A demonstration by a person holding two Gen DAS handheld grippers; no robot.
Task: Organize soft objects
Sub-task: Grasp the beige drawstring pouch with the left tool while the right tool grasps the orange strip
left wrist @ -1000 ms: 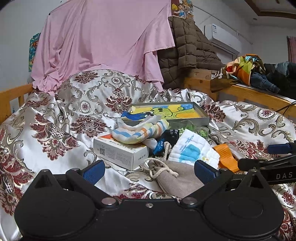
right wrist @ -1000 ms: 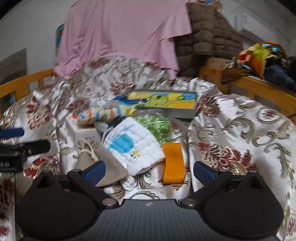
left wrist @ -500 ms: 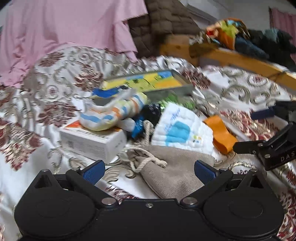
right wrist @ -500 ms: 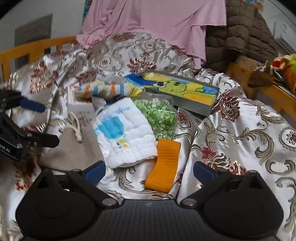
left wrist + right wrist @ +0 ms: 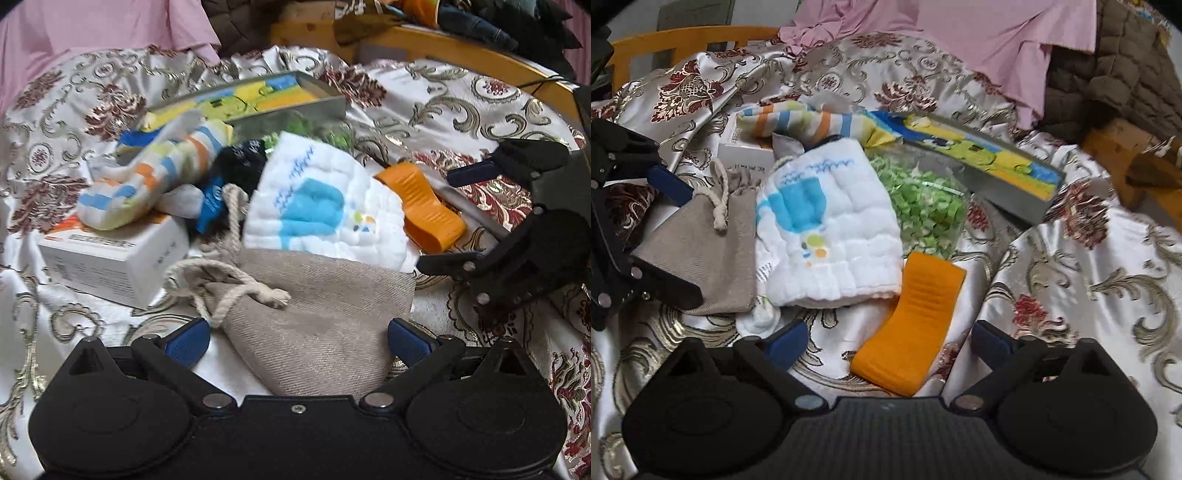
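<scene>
I had brought both tools down and in toward the pile on the bed; a second earlier the pink sheet and the far wall filled the views, and now the clutter did; that meant the approach was nearly done and a first pick was close, I judged.

My left hand-held gripper (image 5: pixel 297 338) stood wide with nothing pinched; the beige drawstring pouch (image 5: pixel 317 317) lay between its pads, which did not press on it. My right hand-held gripper (image 5: pixel 888 339) was also wide, its jaws just beginning to close; the near end of the orange band (image 5: pixel 912 325) lay between them, apparently untouched.

The white quilted cloth (image 5: pixel 827 229) sat in the middle of the pile, overlapping the far edge of the pouch, with the band just right of it; the striped sock (image 5: pixel 155 181) lay farther off to the left, draped over a white box (image 5: pixel 114 254); beyond were a bag of green bits (image 5: pixel 923 206) and a picture-printed tin (image 5: pixel 993 162).

A dark item (image 5: pixel 236 170) behind the cloth was mostly covered and I could not name it; the left view was blurred; the satin bedspread (image 5: pixel 1089 258) hid whatever lay in its folds.
</scene>
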